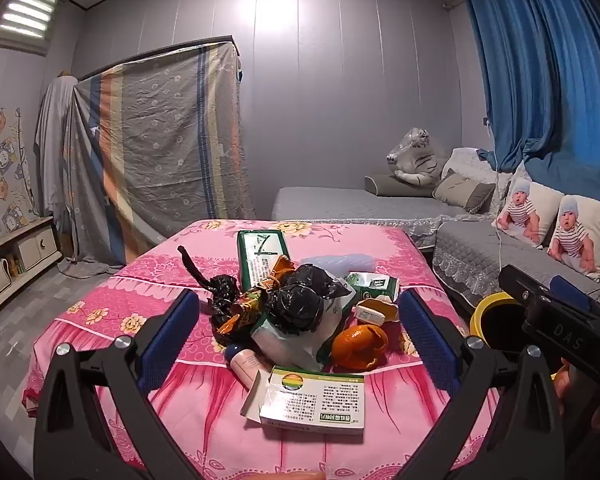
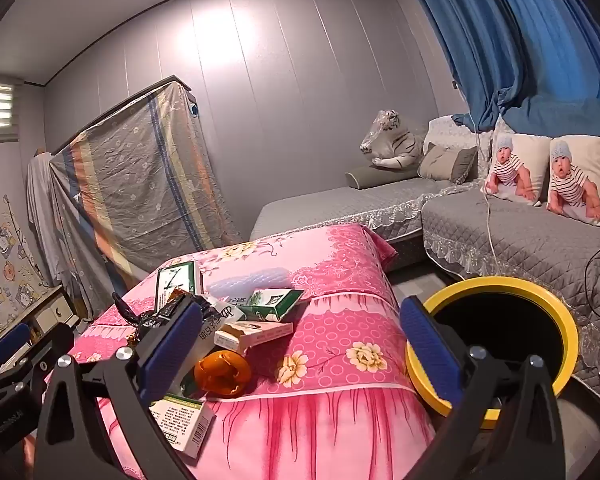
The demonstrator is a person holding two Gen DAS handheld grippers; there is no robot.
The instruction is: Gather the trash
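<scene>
Left gripper (image 1: 298,334): our fingers are spread wide and hold nothing; they frame the heap of trash from the near edge of the table.
Right gripper (image 2: 300,344): our fingers are also spread wide and hold nothing, between the heap and the bin.
Nearest trash: a white medicine box (image 1: 314,404) with a rainbow disc lies at the table's near edge; its small print is too fine to read.
Step in hand, as we judge it: choosing a first piece. We would take this box, since it lies apart, and close across its short sides.
Next in the heap: orange peel (image 1: 358,346), a crumpled black bag (image 1: 296,306), a small green carton (image 1: 374,284).
Farthest trash: a green-and-white box (image 1: 262,258), its print also unreadable.
Table (image 1: 100,288): covered in pink flowered cloth.
Bin (image 2: 496,344): yellow-rimmed, dark inside, just beside the table on our right.
Writing: "DAS" shows on the right gripper's body in the left view.
</scene>
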